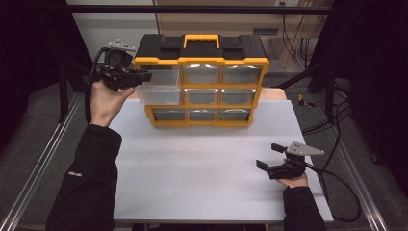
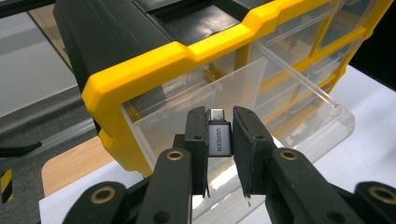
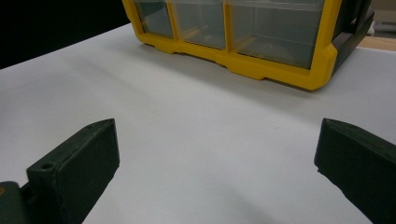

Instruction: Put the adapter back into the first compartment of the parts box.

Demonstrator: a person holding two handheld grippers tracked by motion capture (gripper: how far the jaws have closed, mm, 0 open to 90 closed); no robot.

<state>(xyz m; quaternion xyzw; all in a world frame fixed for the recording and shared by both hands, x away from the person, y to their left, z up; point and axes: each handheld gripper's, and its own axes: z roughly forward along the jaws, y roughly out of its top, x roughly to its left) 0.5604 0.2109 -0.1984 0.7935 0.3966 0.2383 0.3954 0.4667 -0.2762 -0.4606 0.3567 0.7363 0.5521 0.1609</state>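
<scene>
Seemingly at the drop-off step, the left gripper [image 2: 219,140] holds one small grey adapter [image 2: 218,137] clenched between its jaws, poised over the single pulled-out clear drawer [image 1: 159,89] at the upper left of the yellow-and-black organizer [image 1: 202,82]. Next, judging by this, comes lowering and letting go inside. Nine drawers are countable; the right gripper [image 1: 269,156] rests released on the counter [image 1: 202,163], well in front of the organizer.
</scene>
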